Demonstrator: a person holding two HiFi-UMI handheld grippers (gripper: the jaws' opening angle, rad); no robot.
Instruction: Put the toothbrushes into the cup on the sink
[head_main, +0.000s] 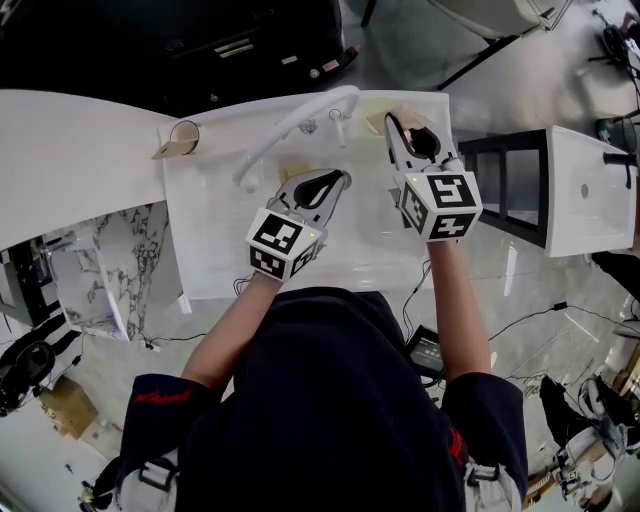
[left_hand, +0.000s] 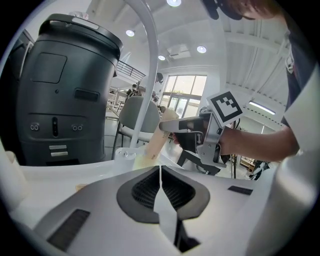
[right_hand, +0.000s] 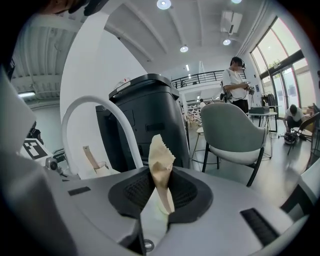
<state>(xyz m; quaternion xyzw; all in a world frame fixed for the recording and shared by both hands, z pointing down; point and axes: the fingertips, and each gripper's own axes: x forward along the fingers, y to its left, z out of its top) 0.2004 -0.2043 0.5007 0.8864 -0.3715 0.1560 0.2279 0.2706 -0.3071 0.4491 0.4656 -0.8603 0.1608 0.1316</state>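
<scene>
Over the sink (head_main: 212, 250), right gripper (head_main: 392, 122) pinches a seemingly wrapped toothbrush (right_hand: 161, 160), unclear from overhead; left gripper (left_hand: 160, 175) closed

The head view shows two grippers, the left gripper (head_main: 343, 180) at centre and the right gripper (head_main: 392, 125) right of centre. It also shows one sink (head_main: 200, 250), one curved faucet (head_main: 290, 125) and one cup (head_main: 186, 133) at upper left.

Two wrapped toothbrushes can be counted: a first toothbrush (head_main: 165, 148) in the cup, and a second toothbrush (right_hand: 161, 160) at the centre of the right gripper view.

That view's right half adds one grey chair (right_hand: 235, 135) and two people, a standing person (right_hand: 236, 82) and a crouching person (right_hand: 292, 122).
</scene>
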